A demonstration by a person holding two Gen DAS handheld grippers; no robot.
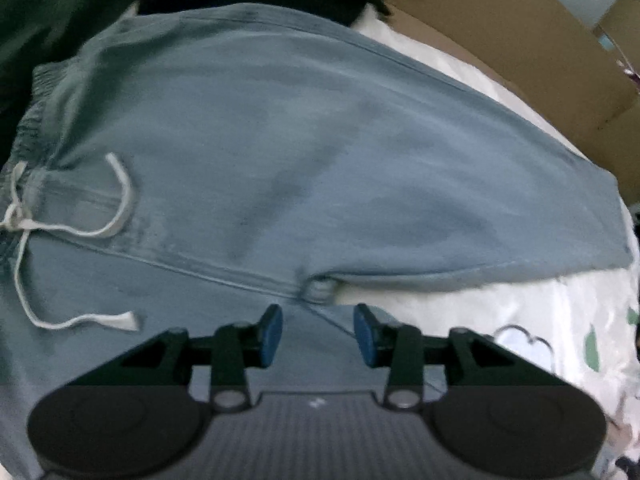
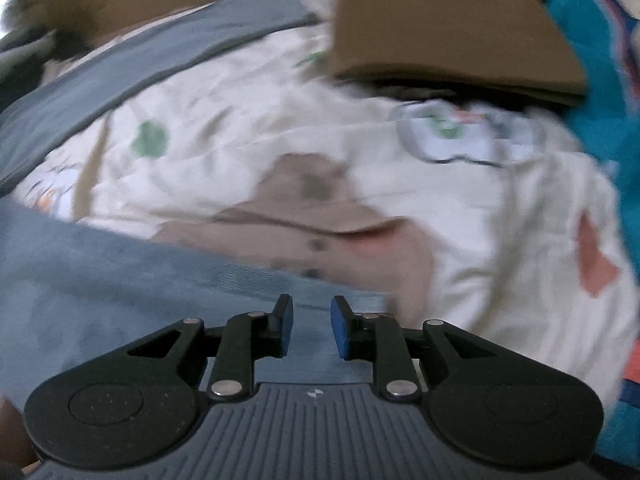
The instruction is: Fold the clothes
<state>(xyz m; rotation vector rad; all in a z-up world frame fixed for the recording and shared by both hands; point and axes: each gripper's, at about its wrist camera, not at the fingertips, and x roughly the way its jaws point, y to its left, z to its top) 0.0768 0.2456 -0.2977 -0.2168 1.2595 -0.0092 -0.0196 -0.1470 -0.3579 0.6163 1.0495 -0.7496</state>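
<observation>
A pair of grey-blue shorts (image 1: 304, 152) lies spread on a patterned white sheet (image 1: 520, 312), its elastic waistband and white drawstring (image 1: 120, 200) at the left. My left gripper (image 1: 318, 334) hovers over the crotch seam, open, with only flat cloth showing below its blue pads. In the right wrist view, a leg of the shorts (image 2: 120, 280) fills the lower left and another strip of the same cloth (image 2: 160, 56) runs across the upper left. My right gripper (image 2: 312, 326) stands open over the hem edge, nothing pinched between its pads.
Brown cardboard (image 1: 520, 52) borders the sheet at the far right of the left wrist view. A cardboard flap (image 2: 440, 32) overhangs the sheet (image 2: 480, 208) in the right wrist view. A teal garment (image 2: 600, 60) lies at the right. Dark clothing (image 1: 60, 20) sits beyond the waistband.
</observation>
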